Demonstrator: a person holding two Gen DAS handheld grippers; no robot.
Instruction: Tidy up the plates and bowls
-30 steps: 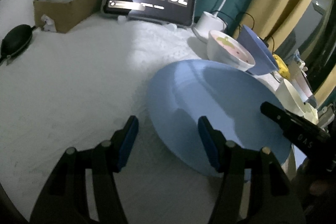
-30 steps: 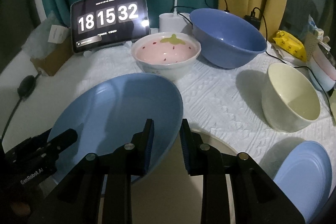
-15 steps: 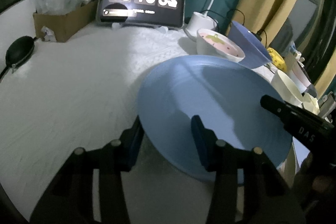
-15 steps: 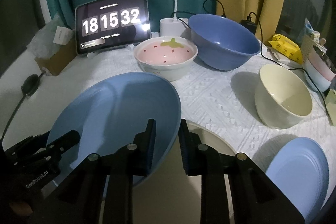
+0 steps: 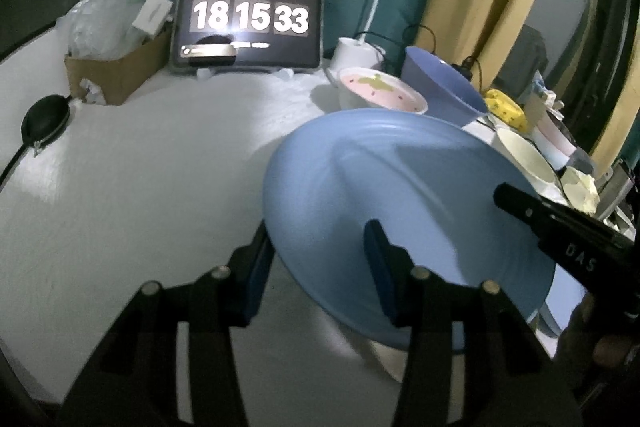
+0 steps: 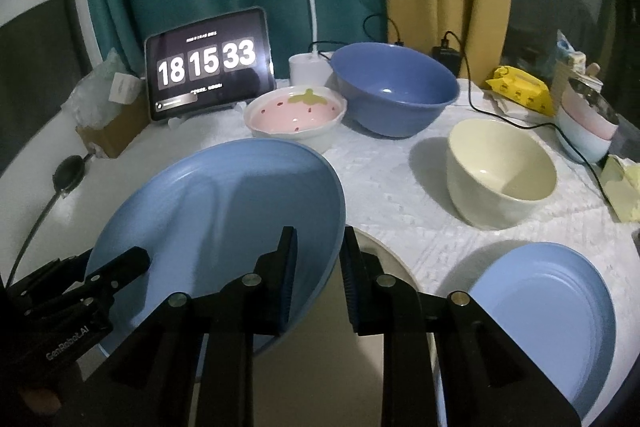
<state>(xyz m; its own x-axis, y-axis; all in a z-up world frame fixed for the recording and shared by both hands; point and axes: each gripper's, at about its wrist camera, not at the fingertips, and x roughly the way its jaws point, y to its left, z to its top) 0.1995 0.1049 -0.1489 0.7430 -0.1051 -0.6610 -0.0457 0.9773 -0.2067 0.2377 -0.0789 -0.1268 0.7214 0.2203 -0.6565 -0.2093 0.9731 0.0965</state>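
Though dim: 2 blue plates [image 6: 224, 203], 3 bowls [image 6: 394, 87]

Tablet clock [image 5: 250, 23] reading 18 15 33, left gripper [image 6: 64, 311] marked GenRobot.AI

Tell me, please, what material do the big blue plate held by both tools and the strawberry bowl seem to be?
The big blue plate looks like matte plastic or melamine: even colour, dull sheen, thin rim, though glazed ceramic is possible. The strawberry bowl looks like glazed ceramic: thick white wall, glossy highlights, painted pink inside with red seeds.
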